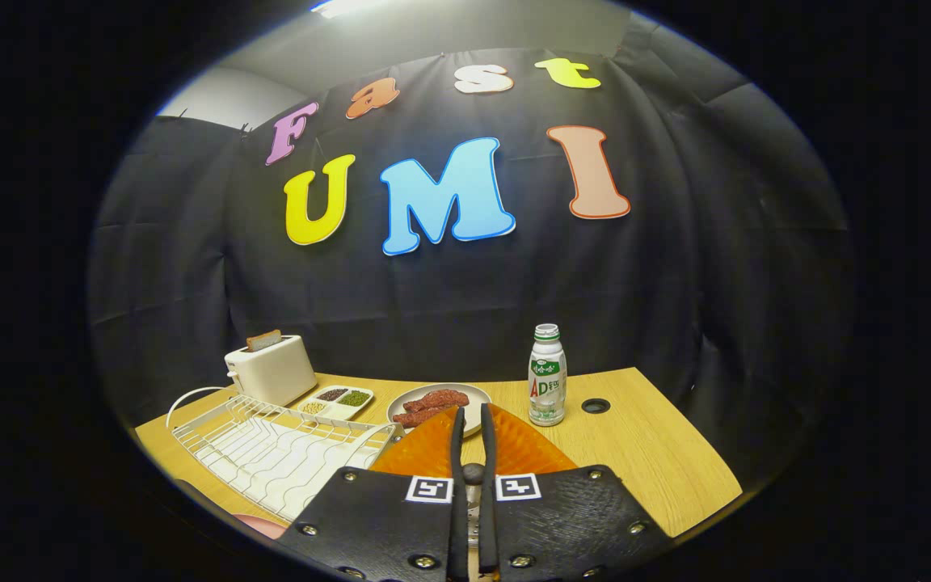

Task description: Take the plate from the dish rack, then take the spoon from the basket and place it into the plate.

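Between the gripper's [472,432] two nearly closed fingers stood the orange plate [514,449], clamped on edge above the table [659,453]; beside it one white dish rack [271,449], ahead one sausage dish [478,398], one bottle [547,376], one toaster [270,368]

Gripper [472,440] fingers close together, an orange plate [514,449] clamped edge-on between them. Table [659,453] beneath. Dish rack [271,453] left of fingers. Behind rack: toaster [271,370], divided tray [336,400] just right of it. Plate of sausages [437,402] ahead of fingertips; bottle [547,376] to its right.
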Demonstrator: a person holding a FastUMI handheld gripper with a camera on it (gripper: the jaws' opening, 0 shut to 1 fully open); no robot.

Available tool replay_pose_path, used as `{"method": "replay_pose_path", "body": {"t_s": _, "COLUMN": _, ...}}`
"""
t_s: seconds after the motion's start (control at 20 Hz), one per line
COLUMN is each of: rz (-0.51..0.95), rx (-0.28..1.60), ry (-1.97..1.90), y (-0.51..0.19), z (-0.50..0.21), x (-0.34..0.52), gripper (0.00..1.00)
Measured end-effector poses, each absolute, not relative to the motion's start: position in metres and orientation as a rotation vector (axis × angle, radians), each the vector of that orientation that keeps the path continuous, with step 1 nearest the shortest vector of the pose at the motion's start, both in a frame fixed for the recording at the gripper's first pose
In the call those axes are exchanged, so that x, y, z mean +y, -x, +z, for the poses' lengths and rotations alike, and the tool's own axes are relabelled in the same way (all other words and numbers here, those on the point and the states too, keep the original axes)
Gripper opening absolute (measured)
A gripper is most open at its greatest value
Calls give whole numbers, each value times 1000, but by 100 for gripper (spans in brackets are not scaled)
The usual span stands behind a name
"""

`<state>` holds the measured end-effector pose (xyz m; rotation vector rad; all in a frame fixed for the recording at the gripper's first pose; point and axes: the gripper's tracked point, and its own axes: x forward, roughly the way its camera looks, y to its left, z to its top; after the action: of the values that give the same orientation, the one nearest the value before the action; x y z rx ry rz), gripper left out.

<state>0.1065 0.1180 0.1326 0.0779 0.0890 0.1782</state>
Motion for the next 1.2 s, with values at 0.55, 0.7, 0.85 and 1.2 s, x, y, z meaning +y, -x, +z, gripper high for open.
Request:
{"method": "replay_pose_path", "body": {"t_s": 0.55, "rz": 120, "rx": 33, "ry": 4, "y": -65, "z": 211, "x": 123, "gripper": 5}}
{"method": "replay_pose_path", "body": {"t_s": 0.7, "rz": 99, "rx": 25, "ry": 11, "y": -48, "z": 225, "x": 124, "gripper": 5}}
{"method": "replay_pose_path", "body": {"t_s": 0.85, "rz": 71, "rx": 19, "ry": 5, "y": -31, "z": 236, "x": 122, "gripper": 5}}
{"method": "replay_pose_path", "body": {"t_s": 1.2, "rz": 57, "rx": 44, "ry": -14, "y": 13, "z": 242, "x": 134, "gripper": 5}}
